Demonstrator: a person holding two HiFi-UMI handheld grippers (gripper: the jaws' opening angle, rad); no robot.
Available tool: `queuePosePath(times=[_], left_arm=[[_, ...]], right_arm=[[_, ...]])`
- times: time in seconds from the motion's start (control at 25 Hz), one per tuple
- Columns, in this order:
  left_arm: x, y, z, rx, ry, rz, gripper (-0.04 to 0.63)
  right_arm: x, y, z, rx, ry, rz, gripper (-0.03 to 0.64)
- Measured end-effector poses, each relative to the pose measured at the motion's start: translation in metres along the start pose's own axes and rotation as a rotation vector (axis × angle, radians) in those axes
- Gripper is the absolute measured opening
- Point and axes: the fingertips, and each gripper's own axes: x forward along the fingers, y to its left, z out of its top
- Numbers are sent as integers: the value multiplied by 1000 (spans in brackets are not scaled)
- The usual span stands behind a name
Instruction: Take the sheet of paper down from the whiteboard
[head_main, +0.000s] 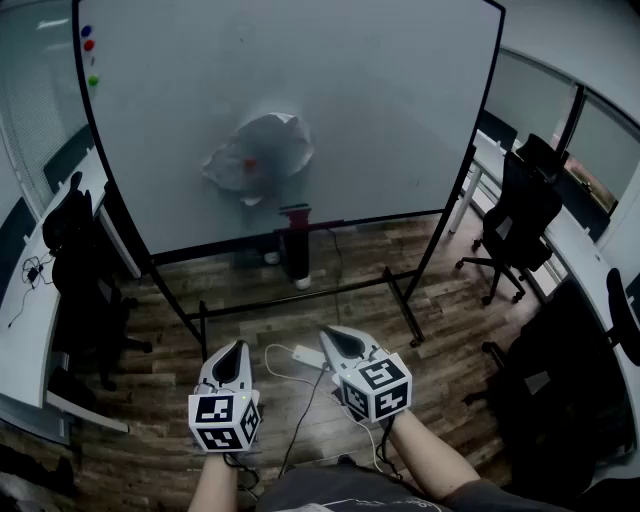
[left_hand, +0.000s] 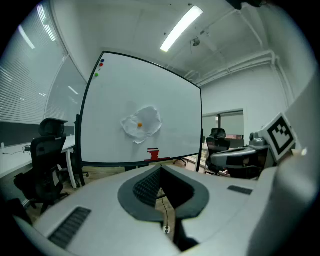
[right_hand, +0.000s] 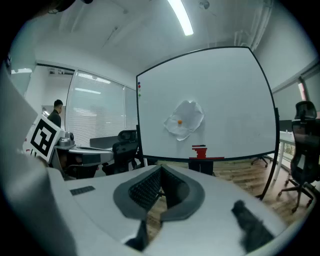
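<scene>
You've got wood-plank floor (head_main: 450, 330) under your left claw (head_main: 236, 350); black office chair (head_main: 520, 215) and white desk (head_main: 578, 238) sit off right of your right claw (head_main: 335, 338); strip light (left_hand: 181, 28) glowing overhead.

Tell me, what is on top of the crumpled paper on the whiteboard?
A small orange dot, probably a magnet, sits near the middle of the crumpled paper on the whiteboard. The board behind the paper is covered, so anything there cannot be seen.
</scene>
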Motion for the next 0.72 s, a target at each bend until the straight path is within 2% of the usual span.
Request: queuePosePath(times=[0.32, 0.72], left_arm=[[-2, 7, -8, -21, 14, -10, 12], [-13, 19, -18, -30, 29, -35, 12]], right_arm=[[8, 8, -20, 4, 37, 22, 21], [4, 20, -27, 16, 43, -12, 21]])
